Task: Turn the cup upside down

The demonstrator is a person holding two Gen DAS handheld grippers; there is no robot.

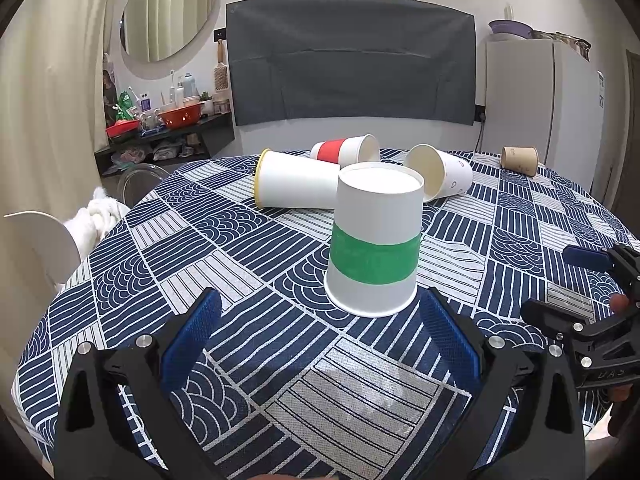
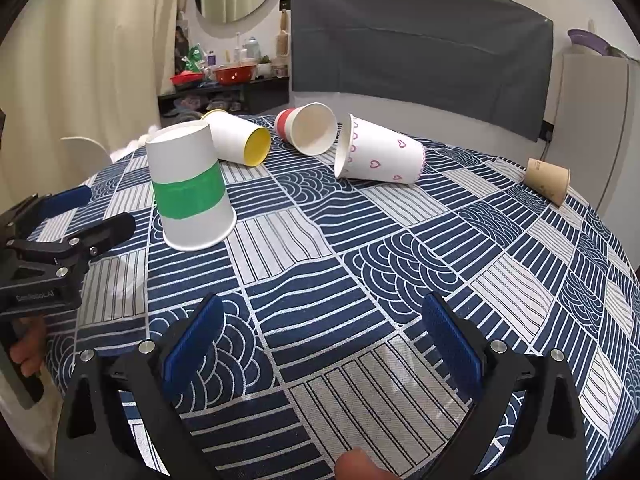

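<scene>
A white paper cup with a green band (image 1: 374, 242) stands upside down on the patterned tablecloth (image 1: 240, 280), rim down. It also shows in the right wrist view (image 2: 190, 190) at the left. My left gripper (image 1: 320, 312) is open and empty, its blue pads just short of the cup, one on each side. My right gripper (image 2: 322, 316) is open and empty over bare cloth, to the right of the cup. Its fingers (image 1: 584, 258) show at the right edge of the left wrist view.
Several cups lie on their sides behind: a yellow-rimmed one (image 1: 294, 184), a red-banded one (image 1: 346, 150), one with pink hearts (image 2: 380, 152) and a brown one (image 2: 548, 178) at the far right. A white chair (image 1: 36, 240) stands at the table's left edge.
</scene>
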